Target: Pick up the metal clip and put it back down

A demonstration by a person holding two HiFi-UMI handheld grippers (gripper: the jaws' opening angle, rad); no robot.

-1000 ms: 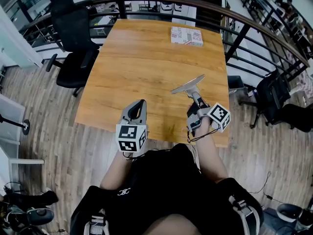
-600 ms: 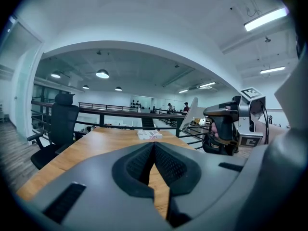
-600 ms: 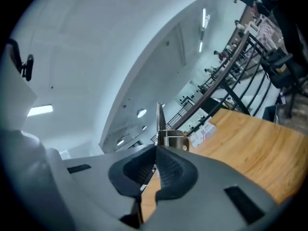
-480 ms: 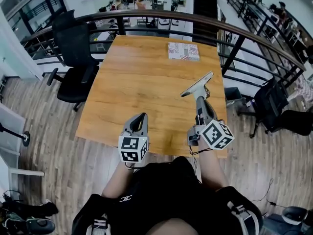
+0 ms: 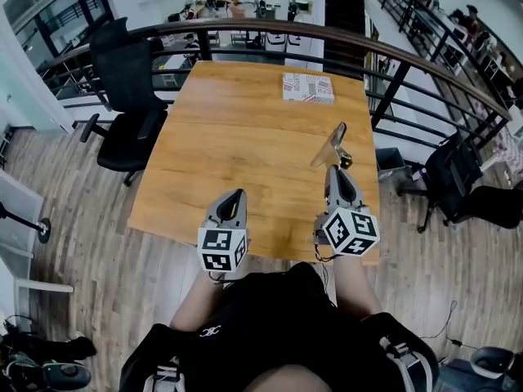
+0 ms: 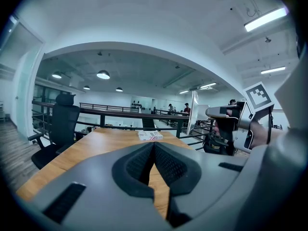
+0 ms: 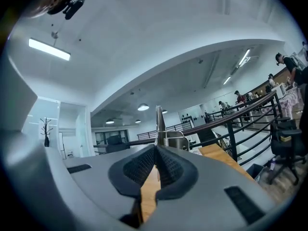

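The metal clip (image 5: 333,144) is held up in the air above the right part of the wooden table (image 5: 237,129), edge-on and tilted. My right gripper (image 5: 337,170) is shut on its handle; in the right gripper view the clip (image 7: 166,131) sticks up straight from between the pressed pads, its spring showing. My left gripper (image 5: 237,194) hovers over the table's near edge, shut with nothing in it. In the left gripper view its pads (image 6: 154,165) meet, and the right gripper's marker cube (image 6: 259,96) shows at the right.
A red-and-white patterned box (image 5: 308,86) lies at the table's far right corner. A black office chair (image 5: 122,72) stands to the left of the table. A curved dark railing (image 5: 392,64) runs behind and to the right. Wooden floor surrounds the table.
The right gripper has lifted the clip off the table and turned it from lying broad-side to standing edge-on. The left gripper stayed at the near edge.
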